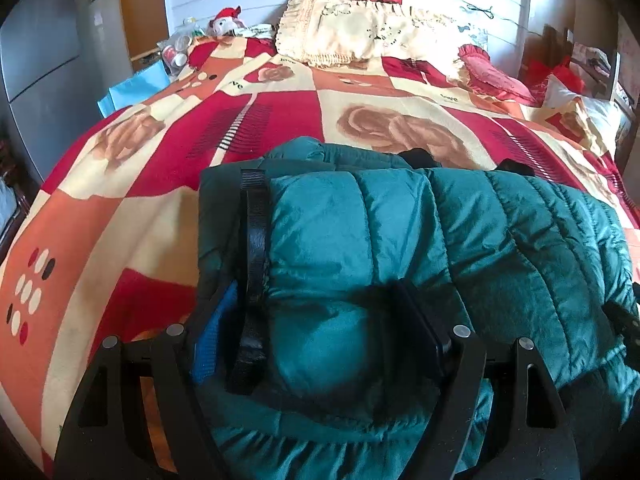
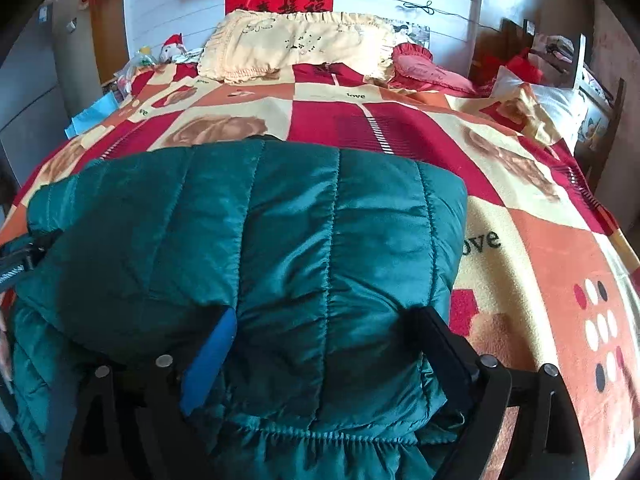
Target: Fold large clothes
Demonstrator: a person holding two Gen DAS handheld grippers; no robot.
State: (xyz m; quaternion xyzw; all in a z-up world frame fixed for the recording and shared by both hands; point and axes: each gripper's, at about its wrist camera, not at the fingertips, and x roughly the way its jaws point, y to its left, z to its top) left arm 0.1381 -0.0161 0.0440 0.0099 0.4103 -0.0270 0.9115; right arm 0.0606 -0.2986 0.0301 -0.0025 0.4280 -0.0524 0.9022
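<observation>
A large teal quilted puffer jacket [image 1: 420, 240] lies folded on the bed; it also fills the right wrist view [image 2: 280, 240]. My left gripper [image 1: 316, 320] is shut on a thick bunch of the jacket at its near left end, next to a black strap [image 1: 256, 232]. My right gripper [image 2: 324, 336] is shut on the jacket's near right end, with padded fabric bulging between its fingers. The left gripper's body shows at the left edge of the right wrist view [image 2: 18, 264].
The bed carries a red, orange and cream blanket [image 1: 140, 200] with rose prints. Cream pillows [image 1: 352, 36] and a red cushion [image 1: 492, 76] lie at the head. A grey cabinet [image 1: 36, 52], clutter and a soft toy [image 1: 226, 20] stand to the left. Piled bedding [image 2: 552, 100] is at the right.
</observation>
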